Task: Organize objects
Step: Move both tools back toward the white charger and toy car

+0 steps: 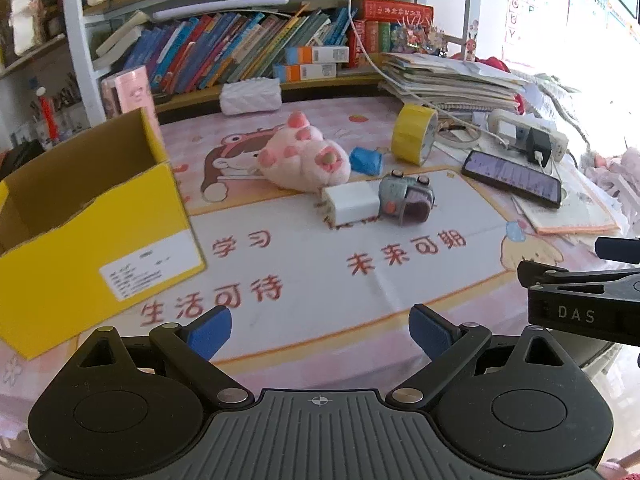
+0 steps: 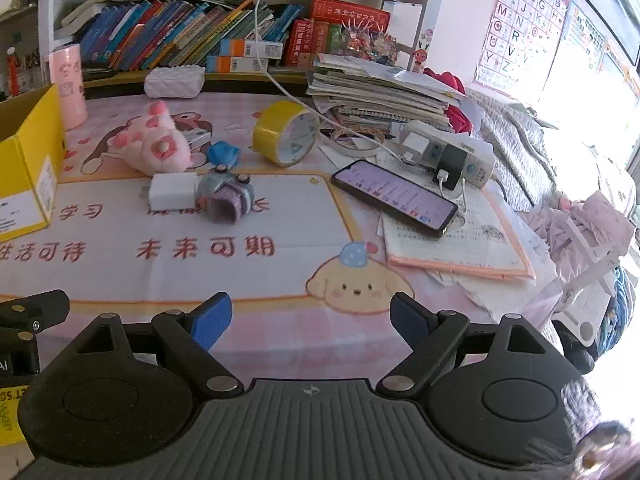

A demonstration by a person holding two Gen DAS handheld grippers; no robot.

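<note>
Both hand-held grippers, left (image 1: pixel 320 330) and right (image 2: pixel 311 320), hover spread and empty near the tabletop (image 1: pixel 312 276) edge, with the open yellow cardboard box (image 1: pixel 86 236) at left, presumably awaiting the loose items.

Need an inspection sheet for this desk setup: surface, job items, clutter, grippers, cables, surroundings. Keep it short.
Surface: desk mat with cartoon print and red characters, near edge bare.
Job's things: yellow cardboard box open at left; pink plush toy; white charger block touching a small grey toy; blue crumpled item; yellow tape roll on edge.
Clutter: phone screen lit, lying on an open booklet; stack of papers.
Grippers: left hand-held gripper open, empty; right hand-held gripper open, empty.
Cables: white cable hanging from shelf to power strip.
Surroundings: bookshelf behind; alphabet poster on the wall.
</note>
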